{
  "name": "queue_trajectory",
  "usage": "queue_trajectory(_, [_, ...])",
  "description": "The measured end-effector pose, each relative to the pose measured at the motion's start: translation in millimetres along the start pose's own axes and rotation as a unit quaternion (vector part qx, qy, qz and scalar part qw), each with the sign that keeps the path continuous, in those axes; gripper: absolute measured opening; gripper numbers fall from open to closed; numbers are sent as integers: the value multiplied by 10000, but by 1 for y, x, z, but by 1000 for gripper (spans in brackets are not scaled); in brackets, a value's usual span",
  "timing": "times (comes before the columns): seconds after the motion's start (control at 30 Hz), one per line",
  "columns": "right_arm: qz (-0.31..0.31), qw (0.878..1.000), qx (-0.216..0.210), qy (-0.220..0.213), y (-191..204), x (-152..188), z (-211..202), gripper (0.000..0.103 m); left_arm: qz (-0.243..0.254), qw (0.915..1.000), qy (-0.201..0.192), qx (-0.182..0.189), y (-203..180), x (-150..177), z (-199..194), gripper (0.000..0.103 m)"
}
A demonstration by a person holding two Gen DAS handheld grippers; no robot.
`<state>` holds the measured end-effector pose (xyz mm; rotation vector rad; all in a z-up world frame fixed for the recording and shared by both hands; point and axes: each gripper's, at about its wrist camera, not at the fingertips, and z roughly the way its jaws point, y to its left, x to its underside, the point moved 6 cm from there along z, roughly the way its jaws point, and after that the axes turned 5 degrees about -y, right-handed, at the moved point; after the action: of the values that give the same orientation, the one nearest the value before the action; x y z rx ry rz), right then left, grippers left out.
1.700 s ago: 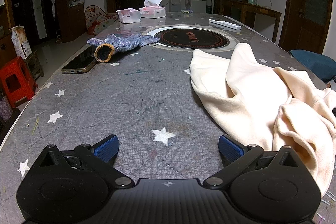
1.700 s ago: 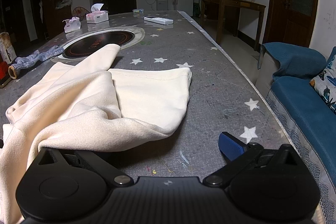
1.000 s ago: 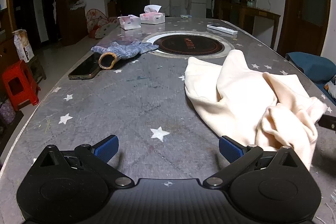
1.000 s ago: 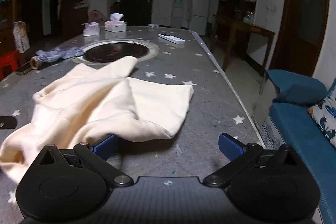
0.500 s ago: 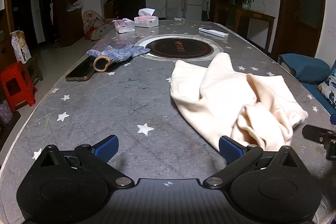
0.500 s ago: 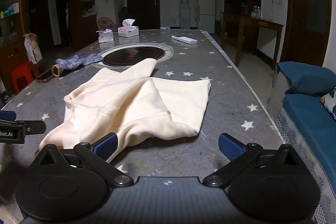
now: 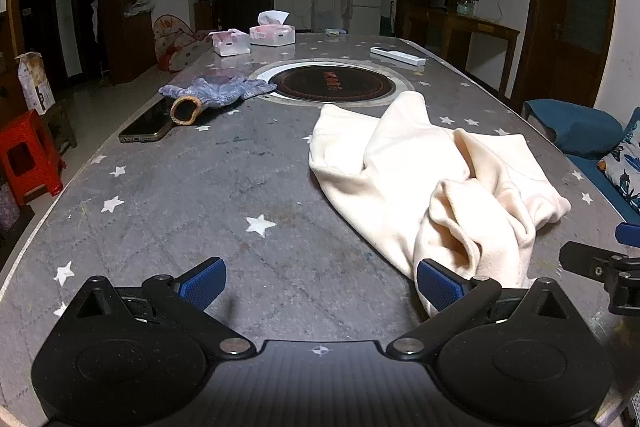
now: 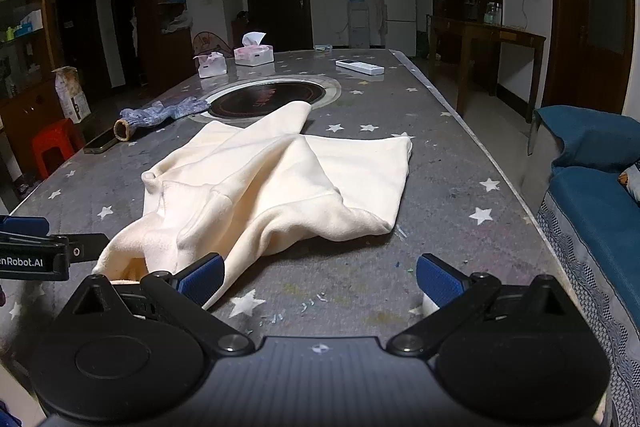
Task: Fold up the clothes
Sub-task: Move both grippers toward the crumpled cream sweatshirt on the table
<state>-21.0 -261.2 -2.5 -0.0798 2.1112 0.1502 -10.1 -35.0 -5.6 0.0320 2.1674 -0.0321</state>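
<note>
A cream garment (image 7: 432,171) lies crumpled on the grey star-patterned table (image 7: 200,195), also seen as the cream garment (image 8: 280,183) in the right wrist view. My left gripper (image 7: 320,283) is open above bare table at the near edge, its right pad just beside the garment's nearest fold. My right gripper (image 8: 320,277) is open too, low over the table, its left pad next to the garment's near hem. Neither holds anything. Each gripper shows at the side of the other's view.
A round inset hob (image 7: 332,85) sits mid-table. A blue knitted glove (image 7: 212,95) and a phone (image 7: 146,127) lie at left, tissue boxes (image 7: 272,33) and a remote (image 7: 398,55) at the far end. A blue sofa (image 8: 596,203) runs along the right; a red stool (image 7: 28,155) stands left.
Both grippers have drawn back toward the near table edge, away from the garment. The right gripper, earlier half under the cloth, is now free of it; the garment lies released.
</note>
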Motion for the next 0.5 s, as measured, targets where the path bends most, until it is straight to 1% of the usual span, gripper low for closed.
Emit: queue_trajectory(0.5, [37, 9999, -145, 6, 5, -1, 3, 103, 40, 10000, 67, 42, -9, -3, 3, 103])
